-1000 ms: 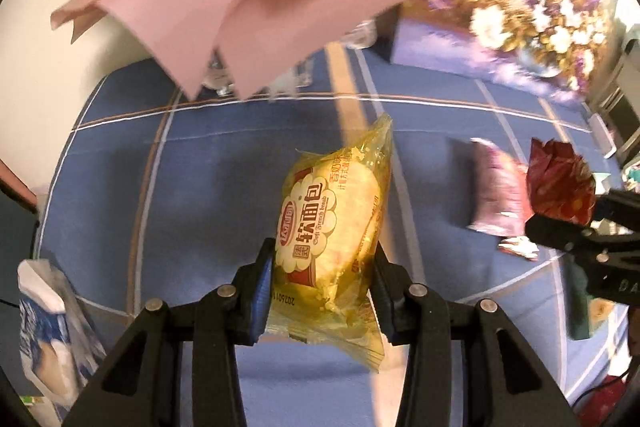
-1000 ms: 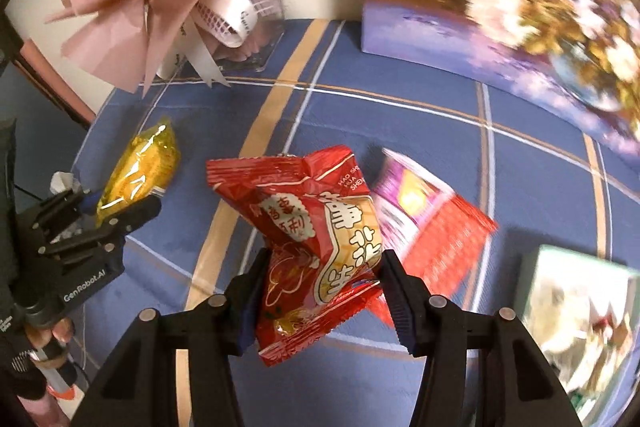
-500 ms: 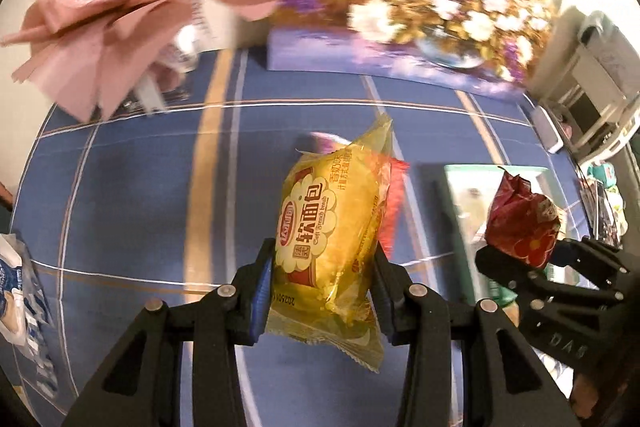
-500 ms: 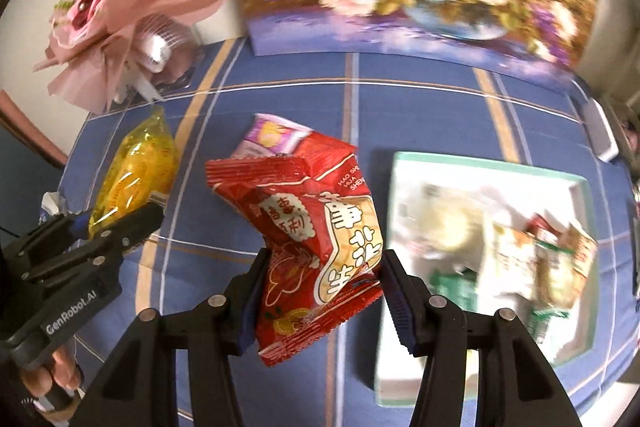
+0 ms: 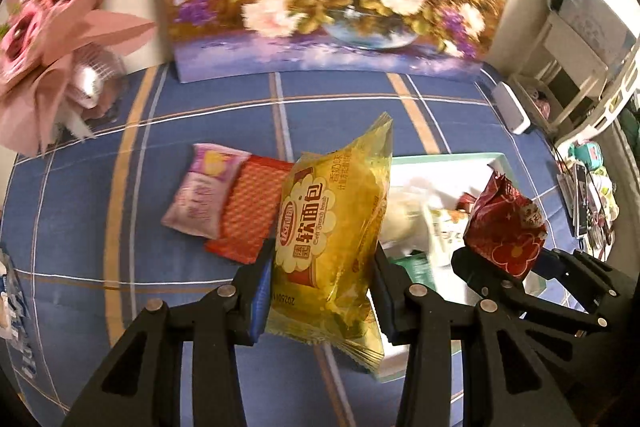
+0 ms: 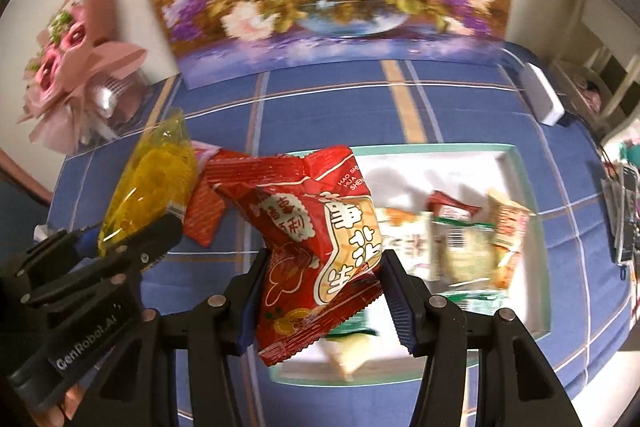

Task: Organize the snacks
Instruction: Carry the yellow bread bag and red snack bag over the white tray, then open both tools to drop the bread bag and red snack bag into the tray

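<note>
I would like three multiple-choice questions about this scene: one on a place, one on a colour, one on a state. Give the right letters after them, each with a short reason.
1. Where do the pink packet and the flat red packet lie?
A. inside the tray
B. on the blue cloth, beside the tray
C. on the flower picture

2. What colour is the packet in the left gripper?
A. yellow
B. green
C. white

3. What is the state of the right gripper?
A. open and empty
B. shut on a red snack bag
C. shut on a bouquet

Answers:
1 B: both rest on the blue cloth, left of the tray.
2 A: the bread packet is yellow.
3 B: its pads press both sides of the red snack bag.
</note>
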Motion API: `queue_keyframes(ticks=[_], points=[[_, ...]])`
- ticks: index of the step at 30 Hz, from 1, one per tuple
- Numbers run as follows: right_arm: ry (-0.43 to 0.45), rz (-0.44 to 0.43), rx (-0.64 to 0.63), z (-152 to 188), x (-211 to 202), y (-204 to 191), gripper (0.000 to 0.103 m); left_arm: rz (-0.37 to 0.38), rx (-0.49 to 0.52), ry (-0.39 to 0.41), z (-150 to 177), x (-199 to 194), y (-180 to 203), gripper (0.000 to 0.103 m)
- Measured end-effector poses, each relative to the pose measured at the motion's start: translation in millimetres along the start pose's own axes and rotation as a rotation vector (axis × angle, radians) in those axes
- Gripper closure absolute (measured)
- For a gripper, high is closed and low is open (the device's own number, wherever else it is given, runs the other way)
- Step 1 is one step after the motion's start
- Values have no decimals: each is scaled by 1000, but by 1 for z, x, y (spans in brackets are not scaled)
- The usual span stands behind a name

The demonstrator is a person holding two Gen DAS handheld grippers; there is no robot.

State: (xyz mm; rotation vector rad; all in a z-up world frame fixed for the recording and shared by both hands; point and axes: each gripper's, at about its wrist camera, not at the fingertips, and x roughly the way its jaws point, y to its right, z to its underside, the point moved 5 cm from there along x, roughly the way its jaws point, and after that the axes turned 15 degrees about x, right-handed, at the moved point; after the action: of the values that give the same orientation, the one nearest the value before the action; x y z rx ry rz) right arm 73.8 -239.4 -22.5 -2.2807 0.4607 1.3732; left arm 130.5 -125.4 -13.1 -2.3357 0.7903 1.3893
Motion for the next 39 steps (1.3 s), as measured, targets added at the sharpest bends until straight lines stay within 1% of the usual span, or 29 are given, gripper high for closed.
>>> queue_keyframes(ticks=[6, 11, 17, 20, 22, 25, 27, 32, 34, 39], points=[[6, 4, 80, -17, -2, 44, 46, 0, 24, -15, -18, 8, 35, 58], [24, 4, 146, -32, -7, 82, 46, -8, 37, -9, -32, 12, 59, 58], [7, 18, 180, -40, -1, 108, 47, -35, -1, -45, -29, 29, 70, 58], [-35, 13, 178, -36, 8, 108, 46, -54, -37, -89, -17, 44, 71, 58], [-82, 6, 179, -30, 18, 106, 46, -61, -57, -108, -10, 52, 71, 58], [-119, 9, 167, -23, 24, 101, 46, -77, -93, -143, 8, 63, 69, 58], [-129, 9, 158, -19, 26, 97, 46, -87, -99, -155, 15, 66, 69, 58], [-148, -3, 157, -10, 24, 94, 46, -88, -118, -168, 35, 69, 73, 58], [-149, -3, 150, -7, 23, 93, 46, -95, -115, -162, 39, 67, 75, 58], [-166, -2, 139, 3, 22, 92, 46, -83, -114, -141, 47, 63, 79, 58]])
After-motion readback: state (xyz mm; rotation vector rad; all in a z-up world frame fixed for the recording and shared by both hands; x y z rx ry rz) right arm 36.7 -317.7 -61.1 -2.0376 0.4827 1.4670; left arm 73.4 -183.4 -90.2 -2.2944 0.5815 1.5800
